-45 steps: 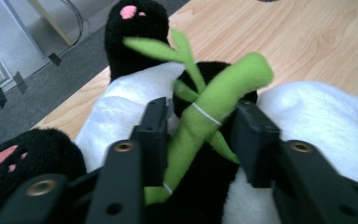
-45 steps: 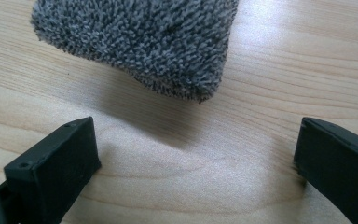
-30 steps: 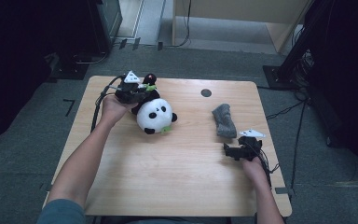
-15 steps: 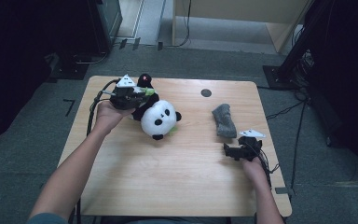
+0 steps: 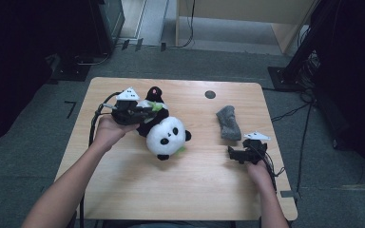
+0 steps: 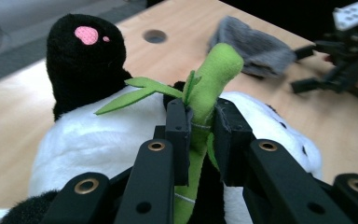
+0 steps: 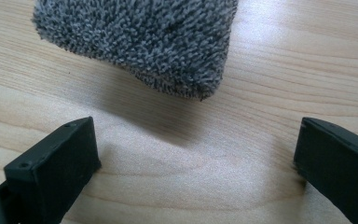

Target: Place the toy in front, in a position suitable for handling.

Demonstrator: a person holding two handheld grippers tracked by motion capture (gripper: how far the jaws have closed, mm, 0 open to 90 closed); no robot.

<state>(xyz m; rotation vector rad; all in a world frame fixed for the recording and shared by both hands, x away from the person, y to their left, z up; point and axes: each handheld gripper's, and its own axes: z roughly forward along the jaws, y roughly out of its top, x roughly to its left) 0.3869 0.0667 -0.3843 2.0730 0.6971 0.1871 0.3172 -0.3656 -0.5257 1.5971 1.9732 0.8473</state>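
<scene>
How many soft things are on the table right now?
2. The panda toy lies left of centre, its green stalk clamped in the left tool. The grey cloth lies to the right, just ahead of the open right tool.

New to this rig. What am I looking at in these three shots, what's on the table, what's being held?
No robot arm here: a person sits at a wooden table with a handheld two-finger tool in each hand. The high view looks down from above the person's side. The other two pictures come from cameras riding on each tool, looking along its black fingers.

The left gripper is shut on the green bamboo stalk of a plush panda, with the stalk squeezed between the fingers. The right gripper rests on the table with its fingers wide open and nothing between them, just short of a grey fuzzy cloth lying ahead of it. A round hole sits near the table's far edge.
</scene>
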